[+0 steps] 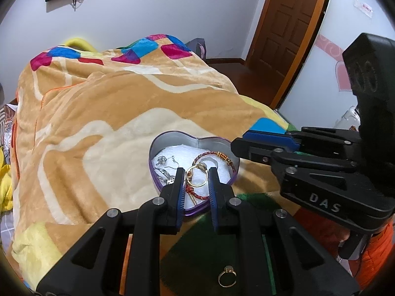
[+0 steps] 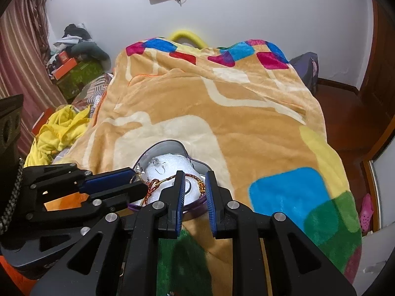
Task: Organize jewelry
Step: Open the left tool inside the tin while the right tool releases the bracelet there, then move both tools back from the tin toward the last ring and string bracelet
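A purple heart-shaped tin [image 1: 158, 145] with white padding lies on the blanket; it also shows in the right wrist view [image 2: 172, 145]. Inside lie silver earrings [image 1: 164, 170], a red braided bracelet [image 1: 217, 156] and a gold ring [image 1: 196, 176]. My left gripper [image 1: 196, 172] hovers over the tin, jaws open around the gold ring without touching it. A second gold ring [image 1: 227, 276] lies on the blanket below the left gripper. My right gripper [image 2: 195, 175] is open and empty at the tin's right edge; in the left wrist view its fingers [image 1: 269, 139] appear at the right.
The tin lies on an orange and cream blanket [image 2: 222, 113] that covers a bed. Yellow cloth [image 2: 61, 128] and boxes [image 2: 74, 74] lie to the bed's left. A wooden door [image 1: 286, 24] and dark floor [image 2: 345, 113] are to the right.
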Demonstrator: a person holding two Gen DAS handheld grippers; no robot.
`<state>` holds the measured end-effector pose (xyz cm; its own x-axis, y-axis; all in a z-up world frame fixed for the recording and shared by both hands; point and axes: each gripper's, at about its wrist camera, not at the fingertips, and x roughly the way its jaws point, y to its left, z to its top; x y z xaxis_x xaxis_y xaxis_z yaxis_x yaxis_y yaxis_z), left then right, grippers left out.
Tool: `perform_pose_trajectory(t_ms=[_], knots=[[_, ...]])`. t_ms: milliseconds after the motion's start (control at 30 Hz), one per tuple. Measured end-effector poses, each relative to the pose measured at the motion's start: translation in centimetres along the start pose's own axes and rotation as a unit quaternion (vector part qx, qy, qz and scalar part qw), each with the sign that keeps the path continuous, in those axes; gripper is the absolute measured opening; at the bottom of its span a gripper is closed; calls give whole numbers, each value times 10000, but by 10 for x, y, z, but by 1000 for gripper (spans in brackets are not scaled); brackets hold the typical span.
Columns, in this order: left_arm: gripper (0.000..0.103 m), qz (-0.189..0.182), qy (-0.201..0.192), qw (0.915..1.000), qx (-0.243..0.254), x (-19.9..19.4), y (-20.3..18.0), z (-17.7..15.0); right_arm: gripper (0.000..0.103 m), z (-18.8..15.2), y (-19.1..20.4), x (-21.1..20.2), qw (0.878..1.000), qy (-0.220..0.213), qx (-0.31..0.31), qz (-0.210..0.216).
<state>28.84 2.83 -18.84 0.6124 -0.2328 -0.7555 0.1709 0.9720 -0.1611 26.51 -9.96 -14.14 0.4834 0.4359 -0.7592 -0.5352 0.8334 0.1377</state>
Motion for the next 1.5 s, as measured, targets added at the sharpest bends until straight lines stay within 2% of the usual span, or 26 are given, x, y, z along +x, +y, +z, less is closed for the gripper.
perform_pose_trajectory(t_ms=[400, 433, 567, 600, 667, 833, 1167, 1500], knots=[[17, 79, -66, 9999, 6, -14, -4, 2, 16, -3, 1, -15, 10000, -37, -5, -25], [17, 87, -89, 9999, 6, -18, -5, 2, 17, -3, 2, -18, 10000, -61, -8, -26], [17, 117, -192, 9997, -2, -34, -6, 2, 32, -5, 6, -32, 9997, -228, 8, -56], [17, 125, -224, 9997, -8, -39, -6, 1, 33, -5, 6, -36, 9996, -271, 11, -52], [18, 144, -273, 9995, -16, -48, -8, 0, 33, -6, 9, -44, 9994, -344, 14, -43], [29, 181, -378, 9991, -17, -68, -13, -5, 33, -10, 15, -62, 9986, -519, 7, -67], [32, 238, -422, 9988, -4, -96, -19, -22, 33, -27, 25, -89, 9975, -662, -84, -228], [32, 223, -185, 9996, -31, -97, -22, -50, 33, -51, 25, -94, 9979, -532, -56, -378]])
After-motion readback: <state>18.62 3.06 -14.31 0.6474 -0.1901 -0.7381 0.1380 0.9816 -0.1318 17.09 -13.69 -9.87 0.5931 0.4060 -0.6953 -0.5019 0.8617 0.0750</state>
